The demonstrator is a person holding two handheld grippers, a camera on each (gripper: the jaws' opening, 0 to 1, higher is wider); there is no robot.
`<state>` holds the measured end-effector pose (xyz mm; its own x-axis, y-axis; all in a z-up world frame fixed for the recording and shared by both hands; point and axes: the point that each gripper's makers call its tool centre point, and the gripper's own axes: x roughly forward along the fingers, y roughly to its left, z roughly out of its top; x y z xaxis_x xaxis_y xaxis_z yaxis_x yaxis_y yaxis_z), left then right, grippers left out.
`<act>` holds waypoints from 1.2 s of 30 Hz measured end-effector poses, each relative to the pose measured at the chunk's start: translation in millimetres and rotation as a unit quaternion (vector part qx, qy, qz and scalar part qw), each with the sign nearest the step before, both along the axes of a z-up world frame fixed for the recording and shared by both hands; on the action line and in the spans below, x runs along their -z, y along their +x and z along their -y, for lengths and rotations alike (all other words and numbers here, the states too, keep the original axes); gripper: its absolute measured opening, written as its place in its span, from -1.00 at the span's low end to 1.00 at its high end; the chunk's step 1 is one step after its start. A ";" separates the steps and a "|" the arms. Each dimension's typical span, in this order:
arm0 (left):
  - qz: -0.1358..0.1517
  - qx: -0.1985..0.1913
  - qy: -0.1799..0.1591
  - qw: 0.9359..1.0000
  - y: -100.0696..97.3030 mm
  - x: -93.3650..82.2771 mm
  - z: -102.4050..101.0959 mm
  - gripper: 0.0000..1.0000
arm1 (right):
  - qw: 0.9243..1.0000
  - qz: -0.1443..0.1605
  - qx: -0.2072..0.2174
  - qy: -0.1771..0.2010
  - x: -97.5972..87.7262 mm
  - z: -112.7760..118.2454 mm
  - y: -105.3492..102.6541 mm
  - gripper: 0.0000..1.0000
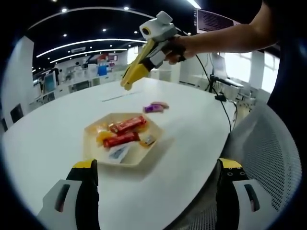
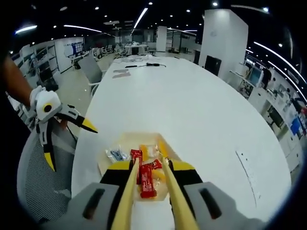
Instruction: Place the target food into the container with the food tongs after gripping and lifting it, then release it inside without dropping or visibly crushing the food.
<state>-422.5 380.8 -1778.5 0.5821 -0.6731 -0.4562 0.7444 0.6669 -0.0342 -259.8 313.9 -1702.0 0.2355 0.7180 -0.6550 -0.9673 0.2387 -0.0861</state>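
A shallow, pale hexagonal container (image 1: 144, 158) sits at centre of the left gripper view, on the white table (image 1: 57, 129). In it lie two red wrapped bars (image 1: 125, 132) side by side, orange-yellow pieces (image 1: 101, 136) and a clear packet (image 1: 119, 153). Yellow food tongs (image 2: 148, 191), arms slightly parted, rise from the bottom of the right gripper view, tips above the container's contents.

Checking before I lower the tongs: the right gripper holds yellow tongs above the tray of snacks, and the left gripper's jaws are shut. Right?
Not quite. The left gripper has its jaws spread wide open, as the right gripper view shows. The rest holds: the right gripper holds the yellow tongs above the tray of snacks.
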 end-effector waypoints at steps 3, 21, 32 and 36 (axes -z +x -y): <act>-0.001 0.001 0.001 1.000 -0.3 0.9 0.2 0.98 | 1.000 0.006 0.008 0.000 -2.3 14.0 5.3 -0.44; -0.006 0.007 0.001 1.000 -2.1 2.2 1.1 0.98 | 0.998 0.006 0.067 -0.013 4.4 89.1 26.2 -0.45; -0.008 0.006 0.000 1.000 -2.0 2.4 1.3 0.98 | 0.996 0.007 0.086 -0.020 9.4 117.2 33.0 -0.44; -0.010 0.006 -0.001 1.000 -2.3 2.9 1.6 0.98 | 0.996 0.006 0.088 -0.028 14.4 126.5 34.7 -0.44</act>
<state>-424.8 379.1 -1781.4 0.5649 -0.6812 -0.4657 0.7517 0.6576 -0.0501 -225.0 187.4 -1716.4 0.3627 0.6271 -0.6893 -0.9097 0.3986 -0.1161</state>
